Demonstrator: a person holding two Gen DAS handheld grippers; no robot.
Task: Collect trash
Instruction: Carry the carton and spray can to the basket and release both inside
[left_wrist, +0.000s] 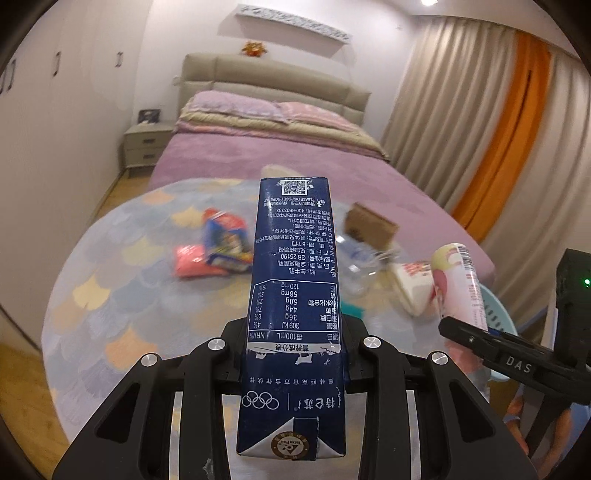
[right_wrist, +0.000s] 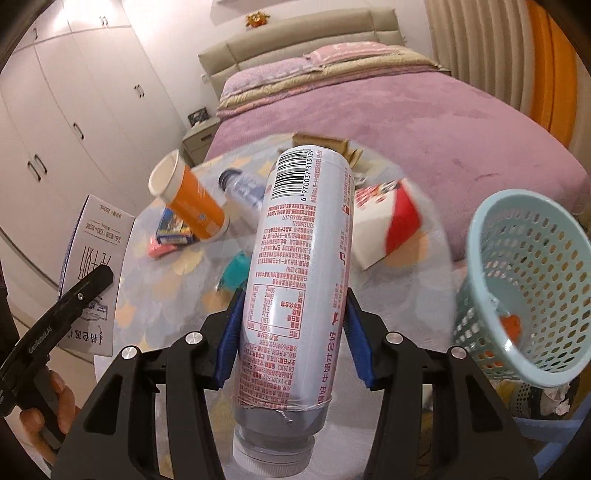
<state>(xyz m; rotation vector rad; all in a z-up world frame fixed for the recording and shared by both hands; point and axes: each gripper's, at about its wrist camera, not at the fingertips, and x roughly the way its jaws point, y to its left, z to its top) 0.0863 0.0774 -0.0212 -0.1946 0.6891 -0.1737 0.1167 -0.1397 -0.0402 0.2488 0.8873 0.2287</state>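
A home bedroom; made bed (left_wrist: 258, 155), wardrobe (right_wrist: 74, 110), curtains (left_wrist: 461, 92)

Littered round table (left_wrist: 110, 295), wrappers (left_wrist: 218, 243).

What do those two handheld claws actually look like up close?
Both are black plastic frames with cut-out slots and round silver screw heads. The left claw appears all black; its side reads "GenRobot.AI". The right claw has blue pads on its fingers, white "DAS" lettering on one finger and a small green light on its body.
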